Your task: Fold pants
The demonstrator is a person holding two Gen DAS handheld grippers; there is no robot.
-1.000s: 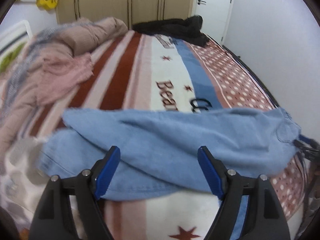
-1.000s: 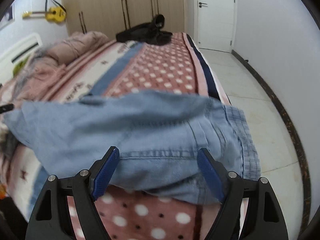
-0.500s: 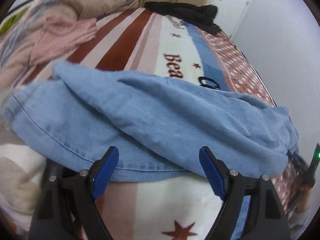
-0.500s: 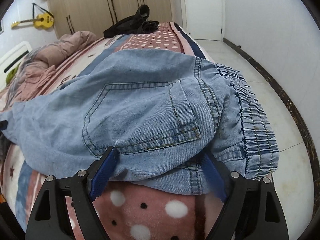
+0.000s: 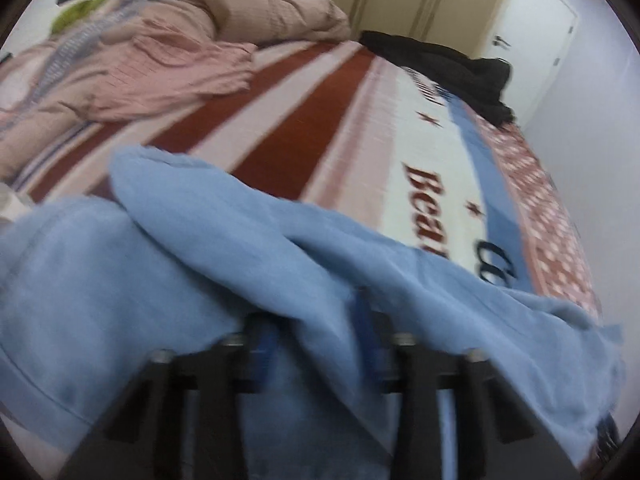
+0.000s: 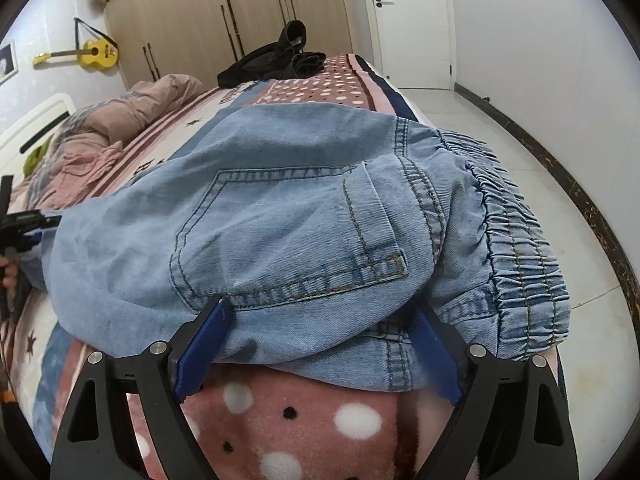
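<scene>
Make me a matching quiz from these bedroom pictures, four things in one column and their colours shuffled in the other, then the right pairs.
Things:
1. Jeans on the bed
2. Guitar on the wall
3. Heap of clothes at the far end of the blanket
4. Crumpled duvet beside the striped blanket

Colours:
A. yellow
B. dusty pink
C. light blue denim
D. black

Pairs: 1-C, 2-A, 3-D, 4-B
</scene>
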